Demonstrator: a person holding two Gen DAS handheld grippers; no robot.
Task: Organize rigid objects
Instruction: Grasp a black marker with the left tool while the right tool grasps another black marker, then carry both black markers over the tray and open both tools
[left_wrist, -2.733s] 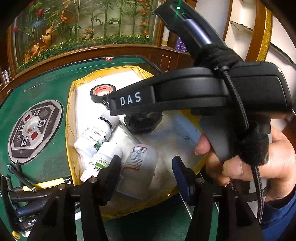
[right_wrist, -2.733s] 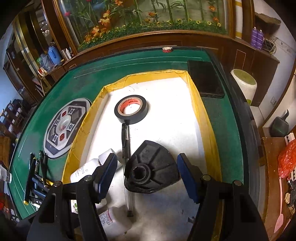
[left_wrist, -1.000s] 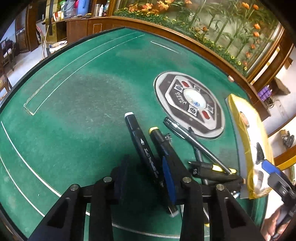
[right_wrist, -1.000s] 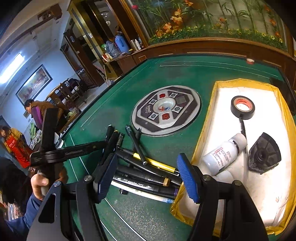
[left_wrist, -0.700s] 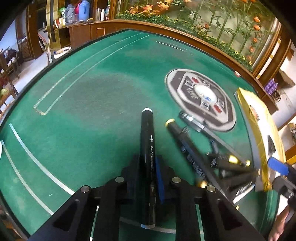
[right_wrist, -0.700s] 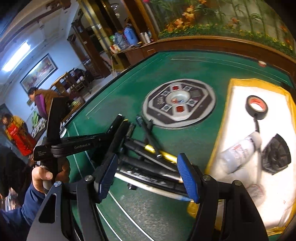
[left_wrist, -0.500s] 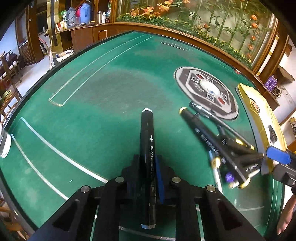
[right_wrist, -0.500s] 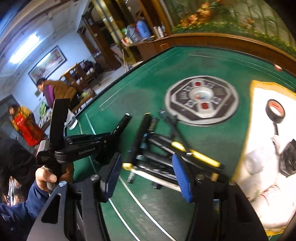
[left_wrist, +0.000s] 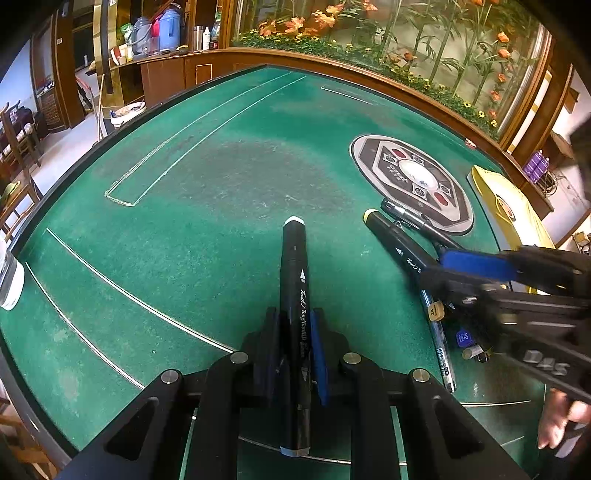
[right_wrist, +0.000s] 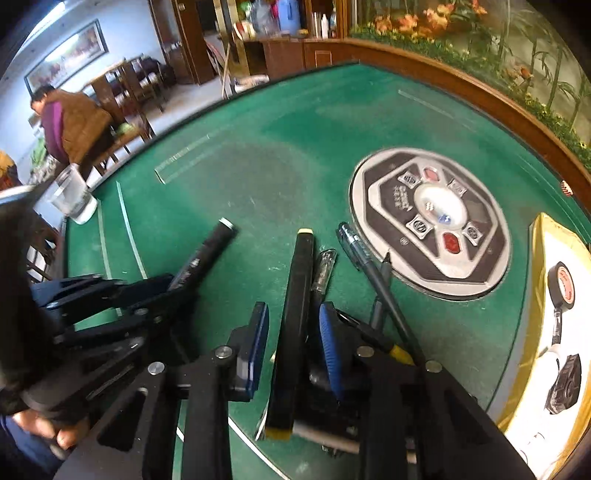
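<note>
My left gripper (left_wrist: 295, 339) is shut on a black marker with a white cap (left_wrist: 294, 280) and holds it pointing forward above the green table; it also shows in the right wrist view (right_wrist: 201, 258). My right gripper (right_wrist: 293, 339) straddles a black marker with a yellow cap (right_wrist: 297, 306) that lies in a pile of pens (right_wrist: 373, 280). Its jaws stand a little apart from the marker on each side. The right gripper also shows at the right of the left wrist view (left_wrist: 476, 273), over the same pile (left_wrist: 436, 325).
A round grey control panel (right_wrist: 430, 221) is set in the green table (left_wrist: 207, 192). A yellow-rimmed white tray (right_wrist: 554, 332) at the right holds a tape roll (right_wrist: 561, 284) and a black part (right_wrist: 565, 384). A clear cup (right_wrist: 72, 199) stands at the table's left edge.
My left gripper closed on the white-capped marker and lifted it away from the pile. My right gripper moved from the tray to the pens and narrowed around the yellow-capped marker.
</note>
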